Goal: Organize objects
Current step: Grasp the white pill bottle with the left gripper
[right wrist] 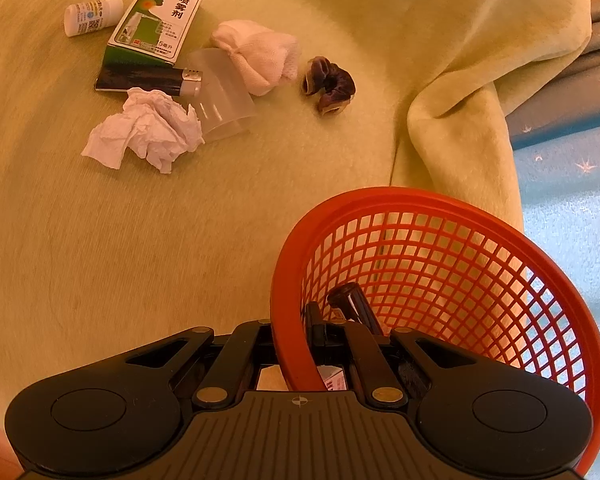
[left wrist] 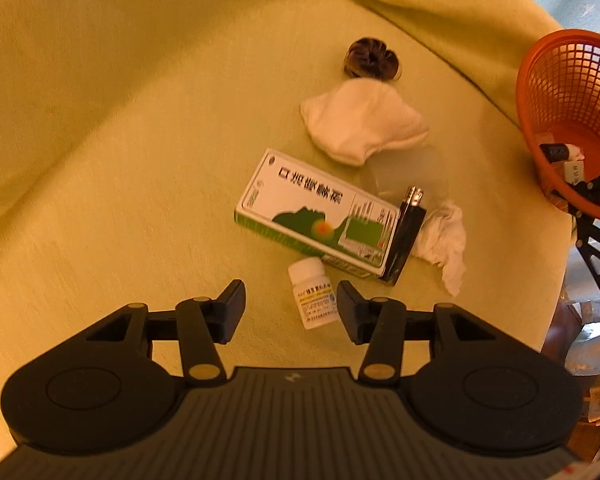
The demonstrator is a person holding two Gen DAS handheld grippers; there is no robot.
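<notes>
Left tool [left wrist: 290,304]: fingers spread apart, holding nothing, hovering over the yellow-green blanket [left wrist: 100,160].
Pill bottle [left wrist: 314,294]: lies on its side just ahead of the left tool, between the fingertips and nearer the right one; not yet gripped.
Spray box [left wrist: 316,212]: green and white, flat on the blanket just beyond the bottle; still to be collected.
Lighter [left wrist: 406,232]: black, lying along the box's right end.
Clear cup [right wrist: 224,92]: on its side beyond the lighter, hard to make out in the left view.
White sock [left wrist: 362,124]: bundled, farther ahead of the left tool.
Hair scrunchie [left wrist: 370,60]: dark, farthest ahead, just past the sock.
Crumpled tissue [left wrist: 444,240]: right of the lighter, loose.
Right tool [right wrist: 300,360]: clamped on the near rim of the orange basket [right wrist: 460,208], holding it tilted.
Basket contents: a dark tube and a couple of small boxes already inside.
Progress, as I judge it: early; a few items binned, seven left out.
</notes>
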